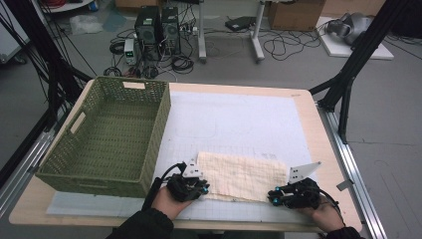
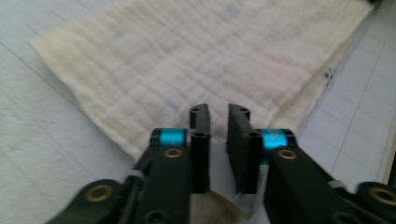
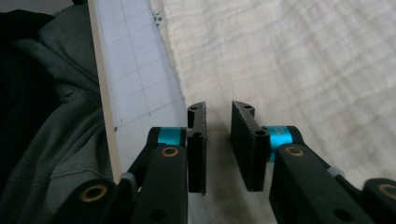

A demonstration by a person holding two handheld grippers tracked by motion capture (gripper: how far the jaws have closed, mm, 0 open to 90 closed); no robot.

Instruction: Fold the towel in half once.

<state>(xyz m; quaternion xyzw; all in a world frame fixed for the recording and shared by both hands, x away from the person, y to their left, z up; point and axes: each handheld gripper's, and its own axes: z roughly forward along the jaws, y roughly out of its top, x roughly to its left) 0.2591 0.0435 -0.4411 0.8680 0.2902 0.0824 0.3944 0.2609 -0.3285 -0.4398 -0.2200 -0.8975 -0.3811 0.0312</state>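
Observation:
A cream cloth (image 1: pixel 241 174) lies flat and folded near the table's front edge, on a white gridded mat (image 1: pixel 239 119). My left gripper (image 1: pixel 201 188) rests at the cloth's near left corner and my right gripper (image 1: pixel 272 195) at its near right corner. In the left gripper view the cloth (image 2: pixel 187 60) spreads ahead, and the left gripper (image 2: pixel 218 112) has its jaws a narrow gap apart over the corner, not pinching it. The right gripper (image 3: pixel 218 109) likewise shows a narrow gap above the cloth (image 3: pixel 303 60), pressing on nothing.
A green woven basket (image 1: pixel 159 124) stands on the left half of the table, close to the left hand. The table's front edge (image 3: pixel 105 102) runs just beside the right gripper, with the person's grey clothing (image 3: pixel 46 116) beyond it. Computers and cables sit on the floor behind.

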